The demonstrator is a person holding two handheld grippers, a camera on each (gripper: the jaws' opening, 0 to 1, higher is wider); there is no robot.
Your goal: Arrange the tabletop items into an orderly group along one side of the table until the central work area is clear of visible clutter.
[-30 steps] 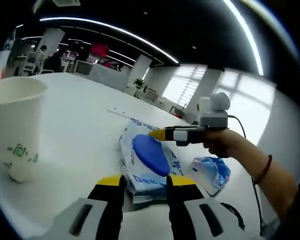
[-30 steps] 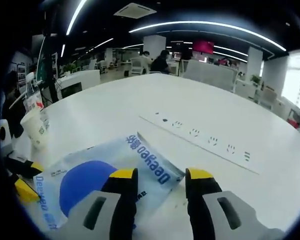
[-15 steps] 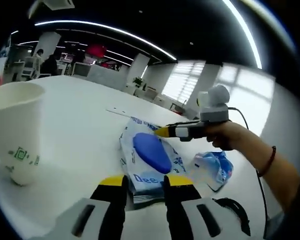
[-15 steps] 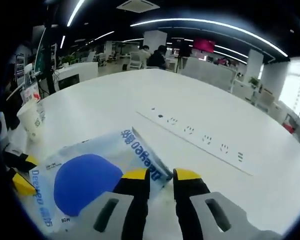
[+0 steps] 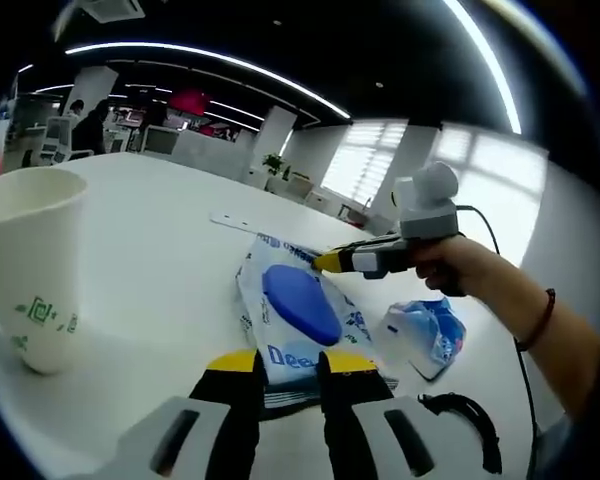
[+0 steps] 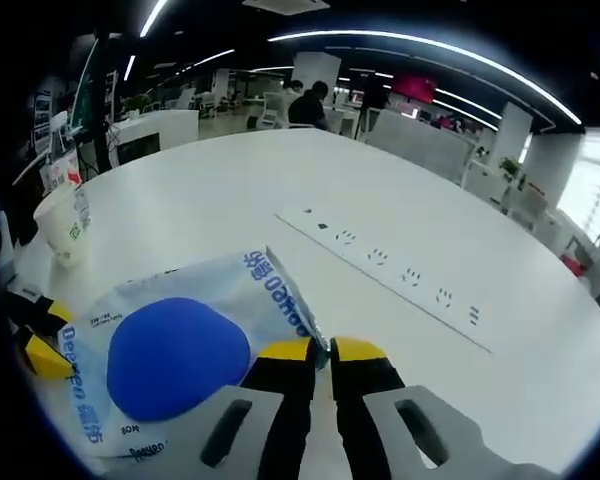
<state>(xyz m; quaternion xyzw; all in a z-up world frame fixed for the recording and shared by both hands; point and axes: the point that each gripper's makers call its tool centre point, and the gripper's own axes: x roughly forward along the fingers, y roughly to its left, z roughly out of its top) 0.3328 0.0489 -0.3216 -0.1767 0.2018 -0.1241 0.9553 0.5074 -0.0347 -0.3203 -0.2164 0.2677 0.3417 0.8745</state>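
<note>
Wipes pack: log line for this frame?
wipes pack flat on table | right gripper shut on pack corner | left gripper shut on opposite edge

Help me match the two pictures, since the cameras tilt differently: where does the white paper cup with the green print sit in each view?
Left gripper view: the paper cup stands large at the left edge, upright on the white table.
Right gripper view: the cup is small, at the far left, beyond the pack.
Shared landmark: the wet-wipe pack with the blue oval, lying between cup and power strip.
</note>
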